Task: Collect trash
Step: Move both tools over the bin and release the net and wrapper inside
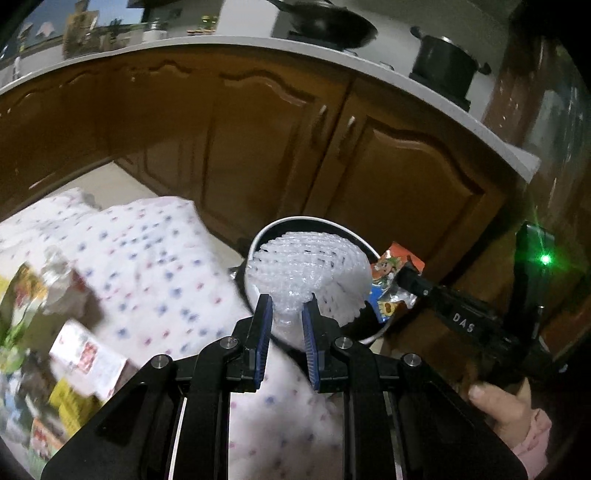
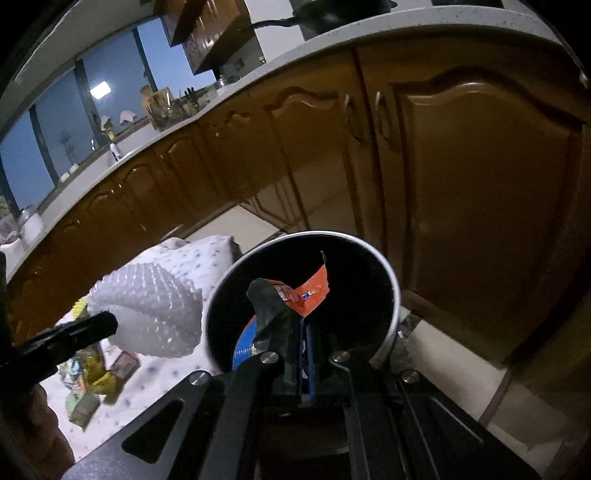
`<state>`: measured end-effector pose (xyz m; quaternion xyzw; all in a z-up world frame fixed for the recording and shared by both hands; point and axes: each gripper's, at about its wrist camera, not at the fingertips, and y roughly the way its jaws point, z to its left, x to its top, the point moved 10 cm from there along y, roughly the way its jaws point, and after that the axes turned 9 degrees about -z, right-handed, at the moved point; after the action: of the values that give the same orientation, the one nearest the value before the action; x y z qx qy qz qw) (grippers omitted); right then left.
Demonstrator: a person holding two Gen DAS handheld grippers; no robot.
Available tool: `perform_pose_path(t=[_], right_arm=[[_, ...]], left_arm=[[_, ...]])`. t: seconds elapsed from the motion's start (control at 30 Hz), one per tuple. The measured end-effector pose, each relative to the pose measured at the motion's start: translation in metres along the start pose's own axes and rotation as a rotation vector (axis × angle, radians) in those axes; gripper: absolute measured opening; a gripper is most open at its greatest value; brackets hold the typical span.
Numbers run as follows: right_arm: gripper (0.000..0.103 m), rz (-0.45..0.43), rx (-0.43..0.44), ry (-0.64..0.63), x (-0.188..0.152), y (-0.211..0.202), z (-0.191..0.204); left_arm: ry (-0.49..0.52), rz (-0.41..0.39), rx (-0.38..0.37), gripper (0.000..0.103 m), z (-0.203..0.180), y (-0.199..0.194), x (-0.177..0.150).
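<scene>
A home kitchen is showing in both wrist views: brown wooden cabinet doors point(image 1: 388, 177) with arched panels and small metal handles are running under a pale countertop point(image 1: 258, 46). A black wok point(image 1: 325, 22) and a dark lidded pot point(image 1: 443, 62) are sitting on that top, while a knife block and utensils point(image 2: 162, 103) are standing further along by a wide window point(image 2: 62, 129). A dotted cloth point(image 1: 155, 258) is covering the tabletop in front.

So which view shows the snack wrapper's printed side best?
Left wrist: the snack wrapper faces it, cartoon print visible beside the bin. Right wrist shows only its orange edge and dark back, pinched in the right gripper.
</scene>
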<state>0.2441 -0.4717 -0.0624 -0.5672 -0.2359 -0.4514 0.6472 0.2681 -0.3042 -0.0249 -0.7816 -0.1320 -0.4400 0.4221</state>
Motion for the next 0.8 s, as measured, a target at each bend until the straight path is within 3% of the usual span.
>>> perform_pose_path(t=[0.4,0.57,0.7,0.8], right_arm=[[0.002,0.065,-0.034,-0.045,-0.010,0.020,-0.015],[0.007,0.094,-0.038,-0.050,-0.012,0.026,-0.018],[0.011,0.099,-0.046,-0.045,-0.011,0.027,-0.022],[0.031,0.093,-0.046,-0.038,-0.011,0.024,-0.024]], left_arm=[[0.041,0.107,0.002,0.016,-0.012,0.061,-0.002],[0.061,0.157,-0.004,0.017,-0.018,0.079,-0.009],[0.057,0.185,-0.002,0.041,-0.016,0.084,-0.016],[0.051,0.189,0.004,0.051,-0.013,0.084,-0.019]])
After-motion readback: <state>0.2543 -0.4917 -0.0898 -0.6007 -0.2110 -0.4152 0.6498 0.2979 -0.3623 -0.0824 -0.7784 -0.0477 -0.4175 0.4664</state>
